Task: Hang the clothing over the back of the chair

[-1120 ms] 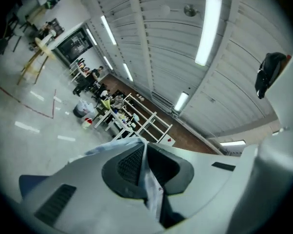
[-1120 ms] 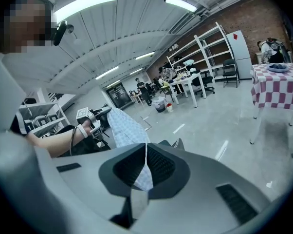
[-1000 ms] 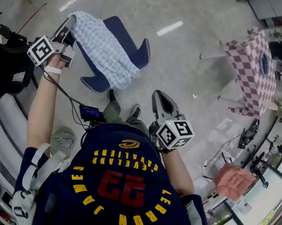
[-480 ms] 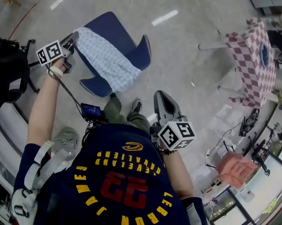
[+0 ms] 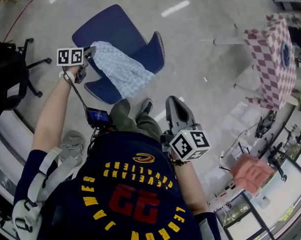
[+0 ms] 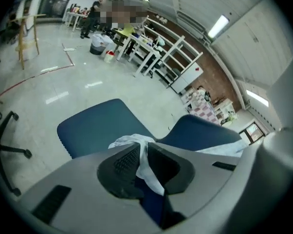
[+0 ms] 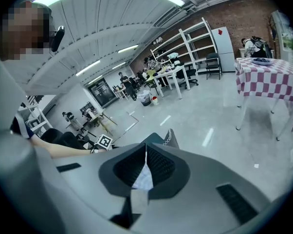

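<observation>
Jersey [image 5: 135, 184] print: CLEVELAND CAVALIERS, 23, LEBRON JAMES. Left tongs [image 5: 89, 53] clamped on checked clothing [image 5: 123, 71], draped across blue chair [image 5: 110, 26]. Right tongs [image 5: 173, 106] together, empty. Checkered desk [image 5: 273, 59] well apart at right.

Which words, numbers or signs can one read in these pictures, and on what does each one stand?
"CLEVELAND CAVALIERS": yellow, upside down, on the person's dark shirt.
"23": red, same shirt.
"LEBRON JAMES": yellow, same shirt.
Left marker cube and right marker cube: square patterns, no words.
Small screen: too small to read.
</observation>
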Demonstrator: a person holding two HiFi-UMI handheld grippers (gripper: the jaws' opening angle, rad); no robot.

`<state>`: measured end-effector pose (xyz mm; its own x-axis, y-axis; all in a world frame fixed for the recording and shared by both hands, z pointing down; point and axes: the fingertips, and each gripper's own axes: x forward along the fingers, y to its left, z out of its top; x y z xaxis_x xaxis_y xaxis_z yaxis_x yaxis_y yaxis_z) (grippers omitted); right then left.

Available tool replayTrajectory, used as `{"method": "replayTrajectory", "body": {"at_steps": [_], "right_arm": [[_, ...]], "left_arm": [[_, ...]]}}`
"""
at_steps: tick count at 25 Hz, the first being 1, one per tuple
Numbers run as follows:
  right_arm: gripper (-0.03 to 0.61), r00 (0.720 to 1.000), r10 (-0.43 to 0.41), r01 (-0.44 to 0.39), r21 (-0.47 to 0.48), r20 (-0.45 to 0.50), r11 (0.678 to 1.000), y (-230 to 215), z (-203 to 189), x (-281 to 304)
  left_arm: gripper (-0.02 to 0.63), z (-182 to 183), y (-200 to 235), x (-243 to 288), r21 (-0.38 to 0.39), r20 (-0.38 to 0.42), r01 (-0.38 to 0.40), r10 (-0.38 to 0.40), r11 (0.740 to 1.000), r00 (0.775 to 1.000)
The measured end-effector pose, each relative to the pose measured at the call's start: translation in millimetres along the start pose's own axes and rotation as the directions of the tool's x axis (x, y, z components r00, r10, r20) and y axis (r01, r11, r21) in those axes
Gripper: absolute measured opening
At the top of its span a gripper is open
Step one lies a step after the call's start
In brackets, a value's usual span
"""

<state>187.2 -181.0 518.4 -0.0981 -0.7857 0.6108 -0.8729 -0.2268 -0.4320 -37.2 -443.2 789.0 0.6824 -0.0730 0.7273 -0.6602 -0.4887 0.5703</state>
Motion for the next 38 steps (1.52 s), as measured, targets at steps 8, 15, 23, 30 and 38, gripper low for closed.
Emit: {"method": "replayTrajectory", "body": {"at_steps": [8,15,23,30,38], "right_arm": [[0.011,1.000,0.003,-0.003,0.037,-0.019,0.999,-1,-8,10],[0.011,1.000,0.012,-0.012,0.032,-0.019,0.999,1,-11,13],[0.011,0.999,0.047,-0.047,0.002,0.001,0.999,3,-2,3],[0.011,0.994,0.105,-0.104,-0.048,0.029,0.993,13,10,2],[0.011,0.986,0.156,-0.149,-0.112,0.052,0.982,25,17,-7]], "left_arm": [[0.051,-29,-3,19,-0.011,-0.091,0.016,-0.017,1.000,0.996],[0.051,-29,3,13,-0.042,-0.054,0.014,-0.016,0.999,0.998],[0.051,-5,-35,-22,-0.083,0.114,0.079,-0.069,0.993,0.991],[0.051,22,-116,-87,-0.054,0.312,0.206,-0.180,0.977,0.933],[0.048,25,-208,-176,0.024,0.495,0.250,-0.229,0.968,0.838]]}}
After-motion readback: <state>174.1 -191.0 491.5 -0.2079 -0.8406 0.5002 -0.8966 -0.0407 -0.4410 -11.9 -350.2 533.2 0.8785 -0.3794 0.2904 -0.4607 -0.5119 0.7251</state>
